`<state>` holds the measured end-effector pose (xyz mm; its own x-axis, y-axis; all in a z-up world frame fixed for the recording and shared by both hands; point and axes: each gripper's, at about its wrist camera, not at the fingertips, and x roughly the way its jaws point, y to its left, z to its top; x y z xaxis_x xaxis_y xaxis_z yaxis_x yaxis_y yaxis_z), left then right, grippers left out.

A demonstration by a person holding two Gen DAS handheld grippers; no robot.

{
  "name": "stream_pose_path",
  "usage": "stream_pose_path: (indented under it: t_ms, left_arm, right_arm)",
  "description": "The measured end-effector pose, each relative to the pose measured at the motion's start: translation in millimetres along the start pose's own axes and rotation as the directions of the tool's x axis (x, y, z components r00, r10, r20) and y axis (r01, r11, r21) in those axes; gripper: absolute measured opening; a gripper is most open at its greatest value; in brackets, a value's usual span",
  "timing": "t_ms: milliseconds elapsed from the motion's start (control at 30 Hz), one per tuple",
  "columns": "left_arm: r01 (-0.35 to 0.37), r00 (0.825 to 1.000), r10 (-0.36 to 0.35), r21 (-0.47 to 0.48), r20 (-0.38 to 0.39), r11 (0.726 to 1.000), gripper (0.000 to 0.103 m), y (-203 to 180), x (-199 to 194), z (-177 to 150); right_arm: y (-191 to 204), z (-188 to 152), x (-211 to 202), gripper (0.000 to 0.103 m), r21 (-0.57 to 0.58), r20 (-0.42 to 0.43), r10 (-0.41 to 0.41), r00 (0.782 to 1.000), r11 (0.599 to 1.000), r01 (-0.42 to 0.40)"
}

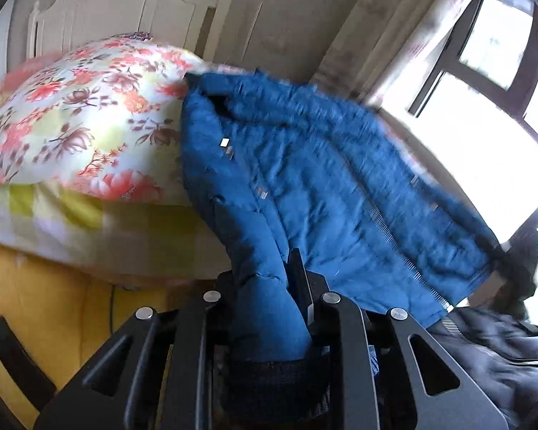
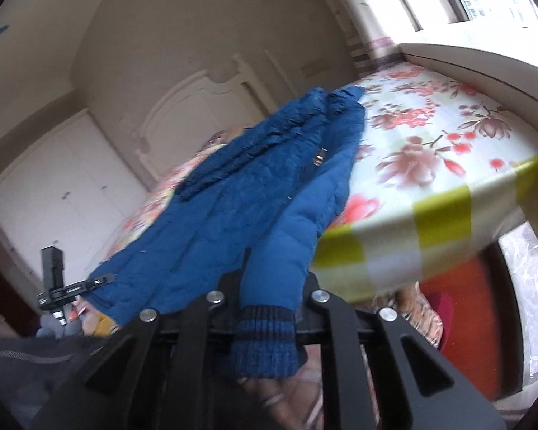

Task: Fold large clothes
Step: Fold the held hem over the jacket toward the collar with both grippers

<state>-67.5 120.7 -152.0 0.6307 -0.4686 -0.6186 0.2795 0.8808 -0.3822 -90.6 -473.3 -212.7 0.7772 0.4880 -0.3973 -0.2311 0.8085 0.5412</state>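
Ribbed cuff (image 2: 265, 337) in right claw (image 2: 269, 286) — fingertips hidden.

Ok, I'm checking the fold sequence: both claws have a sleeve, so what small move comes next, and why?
Probably carry both cuffs inward over the blue jacket. The left claw and right claw are each shut on a sleeve near its ribbed cuff, while the body lies spread on the floral bedspread, so laying the sleeves across the chest looks like the next fold.
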Motion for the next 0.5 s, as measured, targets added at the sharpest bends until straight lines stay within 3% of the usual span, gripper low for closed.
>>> stream_pose_path:
  t_ms: [100, 167, 300, 367, 400, 500]
  left_arm:
    - [0.114, 0.992, -0.110, -0.071, 0.069, 0.991, 0.021, 8.0, -21.0, 20.4]
    - [0.187, 0.977, -0.173, -0.107, 0.123, 0.977, 0.021, 17.1, -22.6, 56.1]
    - [0.297, 0.952, -0.269, -0.227, 0.145, 0.928, 0.022, 29.7, 26.4, 145.9]
    - [0.296, 0.955, -0.268, -0.315, 0.130, 0.902, 0.022, 37.8, 75.4, 199.6]
    - [0.275, 0.961, -0.250, -0.331, 0.117, 0.903, 0.022, 39.3, 92.0, 215.1]
    - [0.137, 0.988, -0.153, -0.423, -0.005, 0.896, 0.023, 53.3, 177.3, 272.5]
  right_arm:
    - [23.5, -4.0, -35.5, 0.014, -0.023, 0.050, 0.056, 0.997, 0.998, -0.055]
    - [35.6, 9.3, -48.5, 0.014, -0.026, 0.097, 0.087, 0.991, 0.996, -0.085]
    - [58.0, 70.7, -33.8, 0.015, -0.040, 0.144, 0.083, 0.986, 0.996, -0.078]
    - [62.3, 110.5, -8.3, 0.015, -0.030, 0.151, 0.075, 0.986, 0.997, -0.072]
    - [61.4, 133.8, 10.4, 0.015, -0.009, 0.146, 0.072, 0.987, 0.997, -0.071]
    - [46.9, 205.5, 86.6, 0.017, 0.043, 0.112, -0.031, 0.993, 0.999, 0.027]
